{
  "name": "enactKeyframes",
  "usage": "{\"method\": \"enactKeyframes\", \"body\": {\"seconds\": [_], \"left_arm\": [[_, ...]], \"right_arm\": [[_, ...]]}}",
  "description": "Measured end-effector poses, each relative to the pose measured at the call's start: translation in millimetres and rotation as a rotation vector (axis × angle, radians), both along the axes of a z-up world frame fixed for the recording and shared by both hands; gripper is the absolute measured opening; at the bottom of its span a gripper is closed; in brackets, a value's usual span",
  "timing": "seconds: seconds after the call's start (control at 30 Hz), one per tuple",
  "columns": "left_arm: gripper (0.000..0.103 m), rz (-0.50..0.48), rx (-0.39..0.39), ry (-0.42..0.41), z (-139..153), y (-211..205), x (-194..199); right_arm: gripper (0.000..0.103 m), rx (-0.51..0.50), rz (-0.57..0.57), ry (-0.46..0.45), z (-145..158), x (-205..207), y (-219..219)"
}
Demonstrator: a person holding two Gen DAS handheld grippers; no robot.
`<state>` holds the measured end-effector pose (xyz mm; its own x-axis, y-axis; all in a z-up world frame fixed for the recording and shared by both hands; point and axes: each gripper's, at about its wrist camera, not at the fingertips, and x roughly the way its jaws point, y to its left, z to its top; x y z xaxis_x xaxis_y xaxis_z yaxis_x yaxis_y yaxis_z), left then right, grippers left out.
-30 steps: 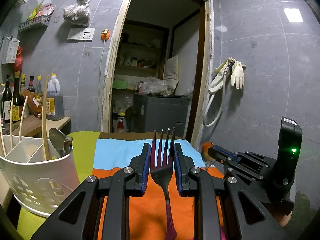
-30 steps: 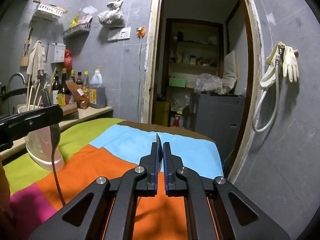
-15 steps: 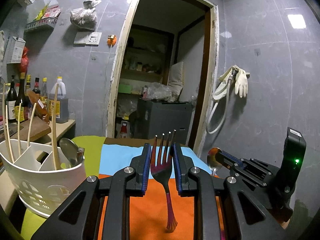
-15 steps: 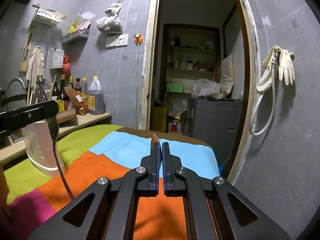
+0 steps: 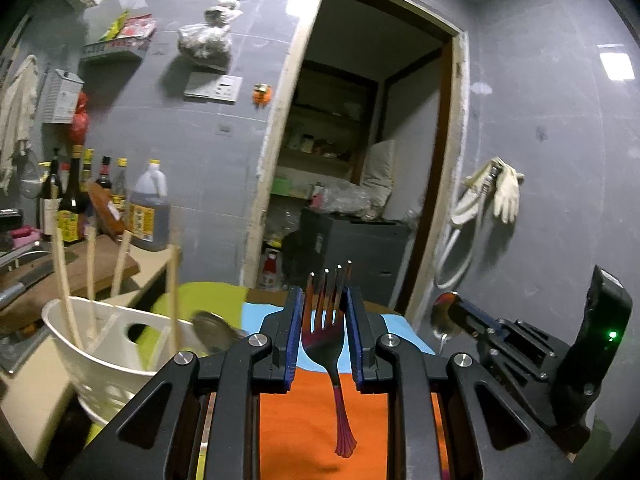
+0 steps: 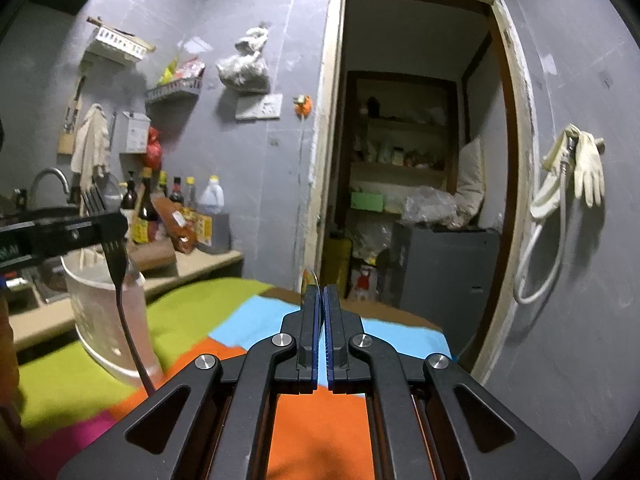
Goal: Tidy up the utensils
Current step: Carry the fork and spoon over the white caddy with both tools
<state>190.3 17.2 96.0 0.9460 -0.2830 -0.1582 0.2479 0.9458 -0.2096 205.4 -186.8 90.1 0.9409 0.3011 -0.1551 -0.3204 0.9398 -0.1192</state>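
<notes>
The fingers of the left gripper clamp a fork by its head, tines up, handle hanging free above the patchwork cloth on the desk. Since a second ago the fork has risen, its handle now well clear of the cloth. The white utensil holder, with chopsticks and a spoon, sits lower left, nearer than before. The right gripper is closed on a spoon bowl, seen edge-on.

Left tool raised, clamped, right tool level, pinched closed
</notes>
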Motion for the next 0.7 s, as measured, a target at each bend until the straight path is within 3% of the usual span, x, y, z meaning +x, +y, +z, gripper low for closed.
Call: {"method": "enactKeyframes", "body": {"seconds": [0.47, 0.7], "left_arm": [[0.018, 0.233, 0.02, -0.069, 81.9, 88.2, -19.3], [0.018, 0.38, 0.066, -0.087, 95.8, 127.1, -17.4]], "right_arm": [[0.001, 0.062, 0.146, -0.1, 65.4, 7.7, 72.3], [0.001, 0.082, 0.229, -0.125, 85.5, 14.5, 123.8]]}}
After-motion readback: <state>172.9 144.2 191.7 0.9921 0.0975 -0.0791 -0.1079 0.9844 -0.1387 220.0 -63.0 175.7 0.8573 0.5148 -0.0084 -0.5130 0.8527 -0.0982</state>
